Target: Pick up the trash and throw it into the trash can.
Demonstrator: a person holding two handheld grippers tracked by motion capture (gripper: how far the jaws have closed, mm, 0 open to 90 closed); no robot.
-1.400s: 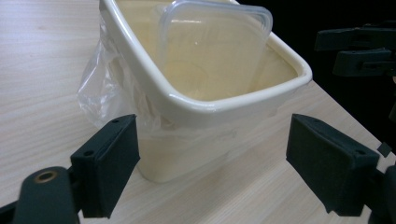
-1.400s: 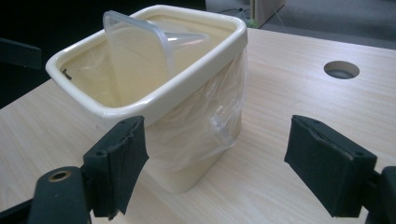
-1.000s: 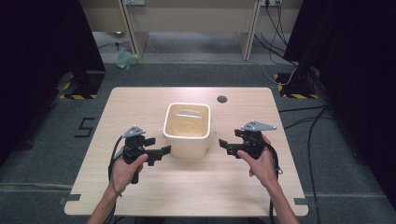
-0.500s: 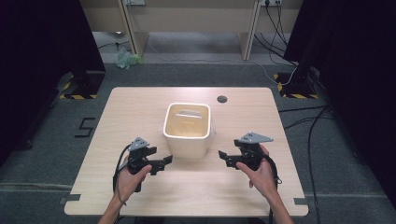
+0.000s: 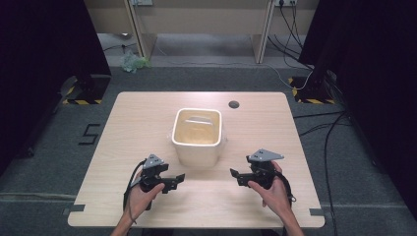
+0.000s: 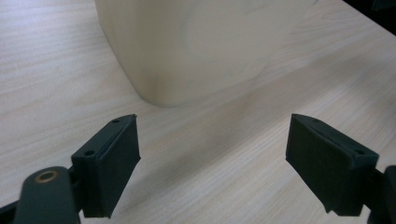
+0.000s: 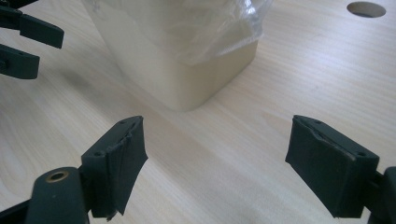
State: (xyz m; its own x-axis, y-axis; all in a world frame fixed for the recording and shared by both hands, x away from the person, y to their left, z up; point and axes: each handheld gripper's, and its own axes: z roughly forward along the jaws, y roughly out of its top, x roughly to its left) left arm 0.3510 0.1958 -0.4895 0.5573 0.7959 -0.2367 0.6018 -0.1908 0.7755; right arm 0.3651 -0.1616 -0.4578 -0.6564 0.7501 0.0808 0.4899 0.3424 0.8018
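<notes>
While both hands hold them low over the near counter (image 5: pixel 206 206), the left tongs (image 5: pixel 173 180) and right tongs (image 5: pixel 237 175) gape wide, gripping nothing, tips facing each other. Just beyond and between them stands a cream bin (image 5: pixel 197 136) with a clear liner; farther off, a hole (image 5: pixel 234 104)

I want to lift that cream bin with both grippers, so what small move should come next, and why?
Probably bring both grippers forward and inward toward the bin's side walls. The left gripper and right gripper sit open on the table near its front corners, jaws spread wide, touching nothing. A clear liner drapes one side, so grip may slip there.
</notes>
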